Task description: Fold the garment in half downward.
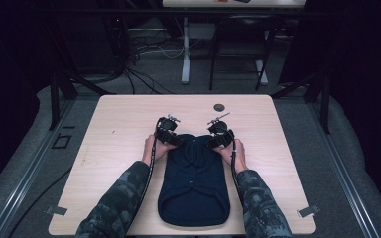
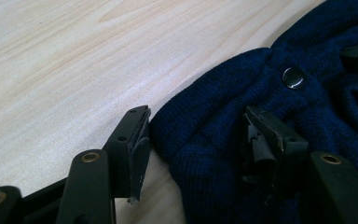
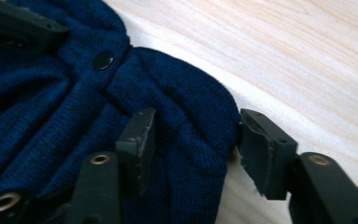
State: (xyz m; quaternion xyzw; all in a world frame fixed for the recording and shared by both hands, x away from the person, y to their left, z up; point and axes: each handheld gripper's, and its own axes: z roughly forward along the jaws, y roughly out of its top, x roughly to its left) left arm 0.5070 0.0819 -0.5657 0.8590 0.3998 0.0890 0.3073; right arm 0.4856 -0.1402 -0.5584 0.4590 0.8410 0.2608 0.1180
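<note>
High view looks down on a pale wooden table [image 1: 119, 124] with a dark navy knitted garment [image 1: 194, 183] lying flat at its near middle, between the person's two camouflage sleeves [image 1: 116, 203]; no brand, label or writing can be read anywhere. The left gripper [image 1: 171, 136] and the right gripper [image 1: 217, 139] sit at the garment's far corners; their jaws are too small and dark to judge from above. Left gripper view shows its jaws spread wide around a rounded fold of knit [image 2: 205, 126], one jaw on bare wood, the other on the cloth; a dark snap button [image 2: 292, 77] sits beyond. Right gripper view shows its jaws likewise wide astride a knit fold [image 3: 191, 121], with a button [image 3: 103, 59] farther off; the garment's exact type is hard to tell.
</note>
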